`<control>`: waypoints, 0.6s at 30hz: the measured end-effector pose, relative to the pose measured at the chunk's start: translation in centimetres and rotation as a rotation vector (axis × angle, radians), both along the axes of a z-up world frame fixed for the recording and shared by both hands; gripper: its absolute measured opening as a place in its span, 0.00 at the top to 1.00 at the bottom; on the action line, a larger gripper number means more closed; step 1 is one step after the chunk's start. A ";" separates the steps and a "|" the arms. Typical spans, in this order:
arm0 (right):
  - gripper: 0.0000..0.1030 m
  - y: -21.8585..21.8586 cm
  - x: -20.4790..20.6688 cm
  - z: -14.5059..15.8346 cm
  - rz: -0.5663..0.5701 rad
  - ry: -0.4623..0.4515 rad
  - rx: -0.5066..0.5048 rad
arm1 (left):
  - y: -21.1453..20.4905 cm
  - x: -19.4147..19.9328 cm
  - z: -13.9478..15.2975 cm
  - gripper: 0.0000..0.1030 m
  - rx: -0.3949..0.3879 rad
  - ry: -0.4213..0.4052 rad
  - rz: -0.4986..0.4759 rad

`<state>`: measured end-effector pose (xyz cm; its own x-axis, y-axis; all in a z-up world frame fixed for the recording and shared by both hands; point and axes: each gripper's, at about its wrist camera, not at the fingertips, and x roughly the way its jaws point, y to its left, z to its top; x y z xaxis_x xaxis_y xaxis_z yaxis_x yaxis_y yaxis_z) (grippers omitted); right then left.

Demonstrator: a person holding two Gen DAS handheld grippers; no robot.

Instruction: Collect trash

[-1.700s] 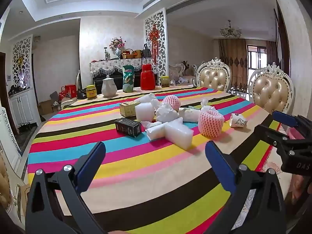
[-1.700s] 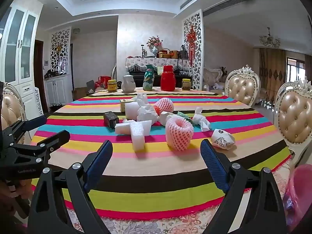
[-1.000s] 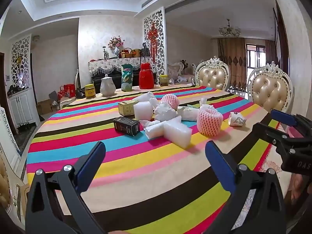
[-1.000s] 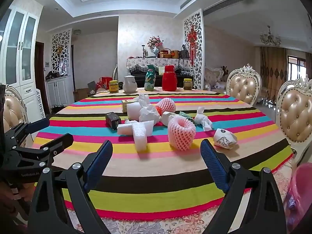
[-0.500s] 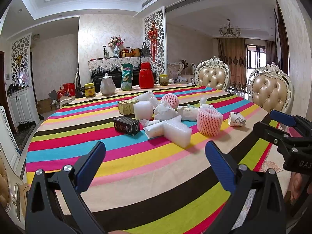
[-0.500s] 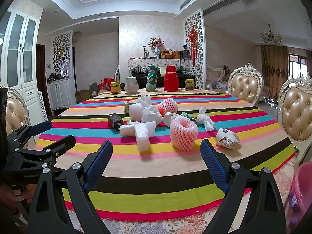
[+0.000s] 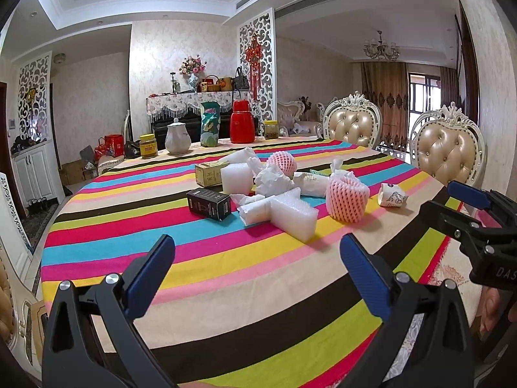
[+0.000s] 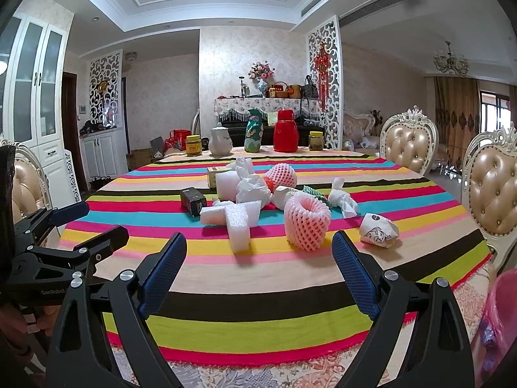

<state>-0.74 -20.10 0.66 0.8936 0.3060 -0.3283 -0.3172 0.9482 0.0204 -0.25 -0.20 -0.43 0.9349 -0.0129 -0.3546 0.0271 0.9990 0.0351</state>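
Trash pile [image 8: 258, 194] sits mid-table, far from both grippers. Left gripper [image 7: 255, 268] and right gripper [image 8: 258, 258] hang at the near edge with fingers wide and empty, probably lining up a grab. Pink bin [image 8: 497, 317] waits near right.

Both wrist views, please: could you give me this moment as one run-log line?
phase: approach | left gripper: open, empty | right gripper: open, empty | trash pile: untouched on striped table | pink bin: right
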 end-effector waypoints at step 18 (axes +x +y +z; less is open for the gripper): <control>0.17 0.1 0.0 0.0 0.002 -0.001 0.000 | 0.0 0.2 -0.4 0.04 -0.004 0.007 -0.004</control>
